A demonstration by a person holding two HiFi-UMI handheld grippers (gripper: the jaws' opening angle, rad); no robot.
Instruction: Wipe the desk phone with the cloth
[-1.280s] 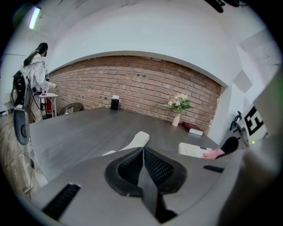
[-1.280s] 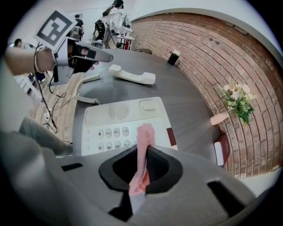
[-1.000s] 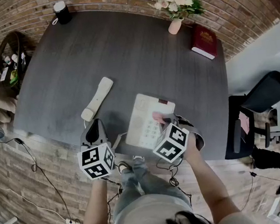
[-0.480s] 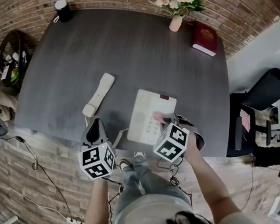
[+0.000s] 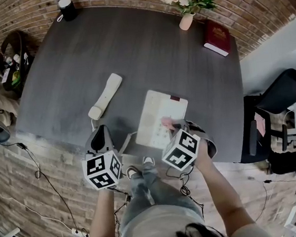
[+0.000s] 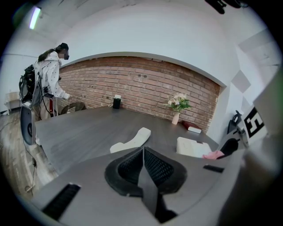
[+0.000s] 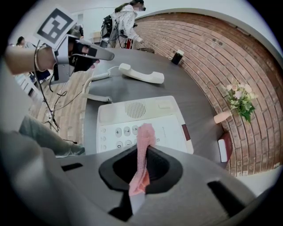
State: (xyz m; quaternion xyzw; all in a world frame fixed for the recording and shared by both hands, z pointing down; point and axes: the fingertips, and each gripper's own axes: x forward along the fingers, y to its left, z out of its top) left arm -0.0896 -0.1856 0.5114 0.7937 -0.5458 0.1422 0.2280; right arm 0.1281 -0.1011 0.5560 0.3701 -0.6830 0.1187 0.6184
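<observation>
In the head view, the left claw hangs over the near edge of the bench. The right claw is above the near right corner of the phone, with the pink cloth on the keys. The handset lies apart to the left, and bare bench spreads beyond.

In the left gripper view, the claw is pressed together with nothing between, and the handset is ahead.

In the right gripper view, the claw clamps the cloth, whose tip is over the phone keypad.
</observation>
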